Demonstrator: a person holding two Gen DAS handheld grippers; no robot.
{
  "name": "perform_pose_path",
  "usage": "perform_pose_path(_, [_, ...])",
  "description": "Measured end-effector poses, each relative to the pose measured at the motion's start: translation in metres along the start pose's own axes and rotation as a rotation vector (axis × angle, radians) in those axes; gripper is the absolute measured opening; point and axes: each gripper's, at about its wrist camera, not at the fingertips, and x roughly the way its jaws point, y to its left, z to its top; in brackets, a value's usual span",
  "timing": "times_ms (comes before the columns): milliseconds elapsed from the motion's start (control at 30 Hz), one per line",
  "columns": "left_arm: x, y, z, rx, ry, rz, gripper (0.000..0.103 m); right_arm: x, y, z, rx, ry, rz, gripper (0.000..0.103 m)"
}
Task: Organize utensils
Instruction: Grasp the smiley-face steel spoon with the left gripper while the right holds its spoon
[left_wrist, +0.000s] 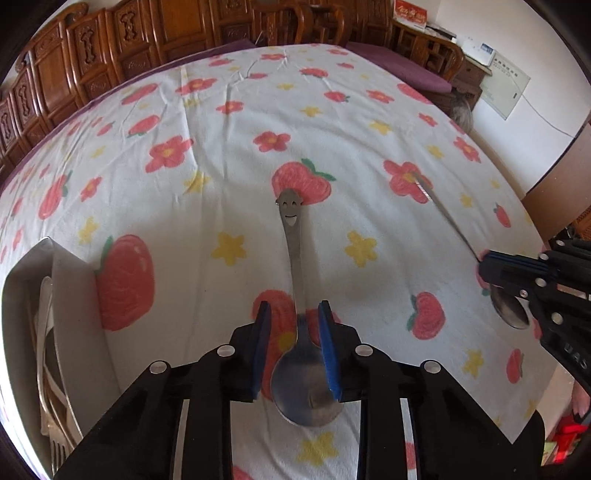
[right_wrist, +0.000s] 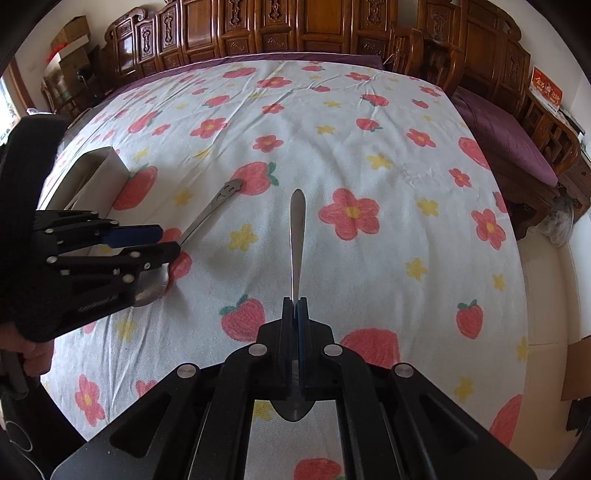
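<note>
A steel spoon with a smiley face on its handle (left_wrist: 295, 258) lies on the flowered cloth, bowl toward me. My left gripper (left_wrist: 293, 314) is open, its blue pads on either side of the spoon's neck. It shows in the right wrist view too (right_wrist: 162, 240), over the smiley spoon (right_wrist: 214, 206). My right gripper (right_wrist: 295, 306) is shut on a second steel spoon (right_wrist: 296, 229) at its neck, handle pointing away. In the left wrist view that gripper (left_wrist: 487, 266) and spoon (left_wrist: 443, 210) are at the right.
A white utensil box (left_wrist: 70, 295) stands at the left, with forks (left_wrist: 48, 369) inside; it also shows in the right wrist view (right_wrist: 92, 177). Carved wooden furniture (right_wrist: 295, 29) lines the far side. A purple cushioned bench (right_wrist: 506, 136) is at the right.
</note>
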Motion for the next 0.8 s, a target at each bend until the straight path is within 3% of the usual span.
perform_pose_path(367, [0.01,-0.01,0.008,0.031,0.01,0.052,0.02,-0.003,0.001,-0.002,-0.014,-0.018,0.011,0.003])
perform_pose_path(433, [0.01,-0.012,0.009,0.035,0.013,0.055,0.006,-0.004,0.002,-0.001,-0.016,-0.022,0.015,0.003])
perform_pose_path(800, [-0.007,-0.009,0.0,0.045,-0.005,0.065,0.005,-0.015,0.013,0.002,-0.025,-0.043,0.022,0.003])
